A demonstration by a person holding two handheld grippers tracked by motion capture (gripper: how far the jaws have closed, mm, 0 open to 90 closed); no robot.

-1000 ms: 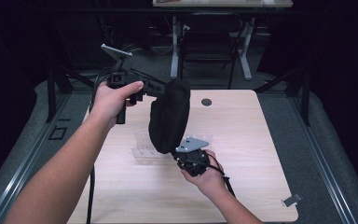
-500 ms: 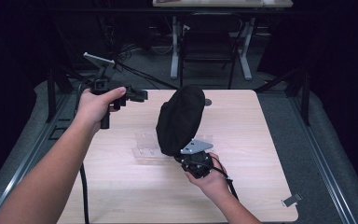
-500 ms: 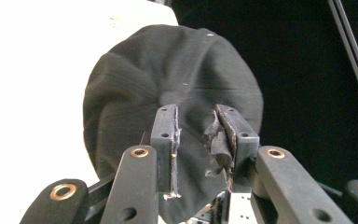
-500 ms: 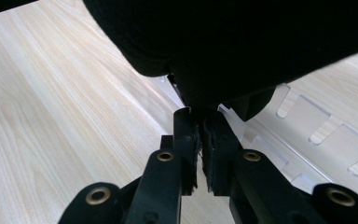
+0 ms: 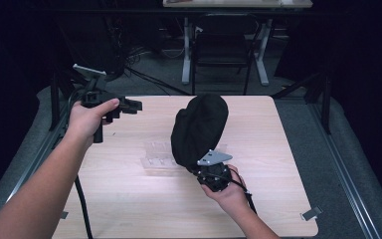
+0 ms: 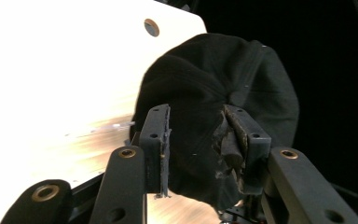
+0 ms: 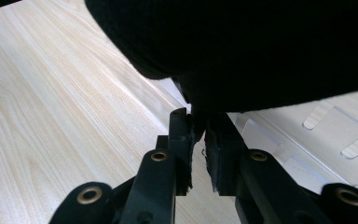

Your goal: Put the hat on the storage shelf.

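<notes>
A black cap (image 5: pixel 199 130) stands upright over the middle of the wooden table (image 5: pixel 129 199). My right gripper (image 5: pixel 206 172) holds it from below. In the right gripper view the cap's lower edge (image 7: pixel 200 105) is pinched between the tips of my right gripper (image 7: pixel 198 122), whose jaws have just been opening a little. My left gripper (image 5: pixel 132 105) hovers at the table's far left, apart from the cap. Its jaws have just been opening and nothing lies between them. In the left gripper view, my left gripper (image 6: pixel 196 126) points at the cap (image 6: pixel 214 93) farther off.
A clear plastic holder (image 5: pixel 156 155) lies flat on the table beside the cap, also visible as the clear holder (image 7: pixel 335 126). A round hole (image 6: pixel 151 27) sits near the table's far edge. A metal clip (image 5: pixel 311 213) hangs at the near right corner. A chair (image 5: pixel 224 45) stands beyond the table.
My left gripper has let go of the cap and moved left, away from it, with its jaws wider. The cap has swung upright and rightward over my right gripper.
</notes>
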